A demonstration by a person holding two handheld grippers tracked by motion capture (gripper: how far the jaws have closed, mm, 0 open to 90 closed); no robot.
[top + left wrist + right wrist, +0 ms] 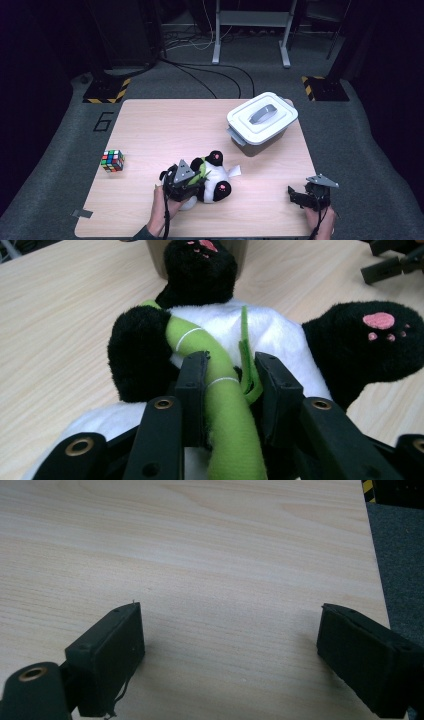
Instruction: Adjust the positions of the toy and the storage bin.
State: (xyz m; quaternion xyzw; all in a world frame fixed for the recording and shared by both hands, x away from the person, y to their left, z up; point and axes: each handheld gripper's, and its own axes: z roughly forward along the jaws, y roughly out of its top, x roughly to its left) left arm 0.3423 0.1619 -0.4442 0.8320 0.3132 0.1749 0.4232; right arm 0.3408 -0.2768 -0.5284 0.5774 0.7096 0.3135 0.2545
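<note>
A black and white panda plush point(216, 181) lies on its back near the front middle of the wooden table point(165, 130). It hugs a green bamboo stalk point(225, 400) against its white belly point(285, 330). My left gripper point(196, 180) comes at it from the left. In the left gripper view that gripper point(230, 372) is shut on the green stalk, its pads pressing on both sides of it. My right gripper point(295, 196) rests open on the table at the front right. In the right gripper view its jaws point(230, 640) stand wide apart over bare wood.
A white lidded box point(261, 120) with a grey handle stands at the back right. A colour cube point(112, 160) sits near the left edge. The table's right edge point(377, 575) runs close beside my right gripper, with grey carpet beyond.
</note>
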